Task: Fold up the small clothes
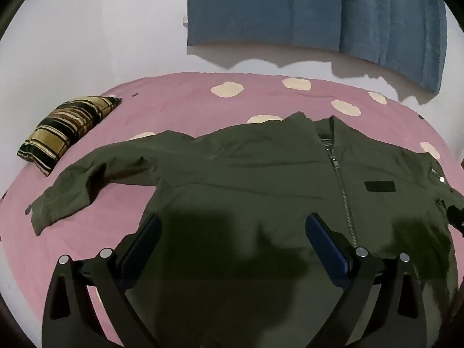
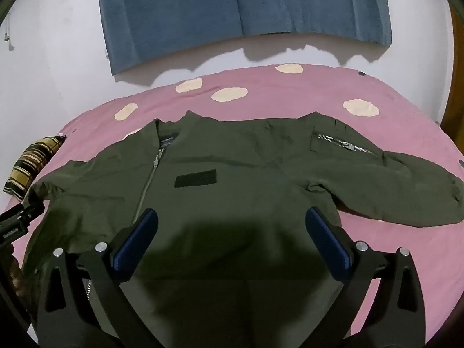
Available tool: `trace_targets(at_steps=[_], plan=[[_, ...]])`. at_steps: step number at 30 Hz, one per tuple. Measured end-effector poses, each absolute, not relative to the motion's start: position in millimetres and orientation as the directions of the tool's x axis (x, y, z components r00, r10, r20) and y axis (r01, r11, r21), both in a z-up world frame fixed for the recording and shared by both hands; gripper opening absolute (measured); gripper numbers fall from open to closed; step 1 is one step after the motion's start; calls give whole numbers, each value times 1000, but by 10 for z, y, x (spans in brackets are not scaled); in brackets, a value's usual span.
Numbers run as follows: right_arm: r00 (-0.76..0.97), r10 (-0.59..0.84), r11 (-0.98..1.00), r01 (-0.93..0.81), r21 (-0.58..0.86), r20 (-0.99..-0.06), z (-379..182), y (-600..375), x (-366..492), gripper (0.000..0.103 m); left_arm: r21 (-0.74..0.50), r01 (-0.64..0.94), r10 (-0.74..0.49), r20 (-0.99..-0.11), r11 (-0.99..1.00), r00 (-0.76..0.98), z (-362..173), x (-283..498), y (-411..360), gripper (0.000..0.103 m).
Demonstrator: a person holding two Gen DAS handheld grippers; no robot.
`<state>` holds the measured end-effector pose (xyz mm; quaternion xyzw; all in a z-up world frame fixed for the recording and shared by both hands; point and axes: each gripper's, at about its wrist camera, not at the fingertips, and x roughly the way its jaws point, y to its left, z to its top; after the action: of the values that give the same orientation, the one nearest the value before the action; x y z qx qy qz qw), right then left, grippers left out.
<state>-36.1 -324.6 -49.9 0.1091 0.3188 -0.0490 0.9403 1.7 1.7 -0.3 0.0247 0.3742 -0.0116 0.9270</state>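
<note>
Jacket (image 1: 261, 179) flat on pink bed (image 1: 179, 107), L gripper (image 1: 232, 226) & R gripper (image 2: 232, 220) agape, holding nothing

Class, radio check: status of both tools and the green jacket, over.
Left tool open, right tool open, both over olive-green zip-front jacket. Jacket flat, unfolded, sleeves spread on pink spotted bedsheet. Nothing on it.

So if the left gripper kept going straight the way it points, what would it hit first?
Probably the green jacket: the open left gripper is aimed at its front panel, left of the zipper. Depth is unclear, but nothing else lies between.
</note>
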Motion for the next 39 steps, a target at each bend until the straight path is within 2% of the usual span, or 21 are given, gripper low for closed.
trace_targets(at_steps=[8, 39], plan=[[796, -16, 974, 149, 170, -605, -523, -3174, -378, 101, 40, 44, -6, -672, 998, 741, 170, -29, -81, 99], [777, -9, 973, 152, 174, -629, -616, -3089, -369, 101, 31, 64, -24, -703, 997, 711, -14, -75, -110, 99]])
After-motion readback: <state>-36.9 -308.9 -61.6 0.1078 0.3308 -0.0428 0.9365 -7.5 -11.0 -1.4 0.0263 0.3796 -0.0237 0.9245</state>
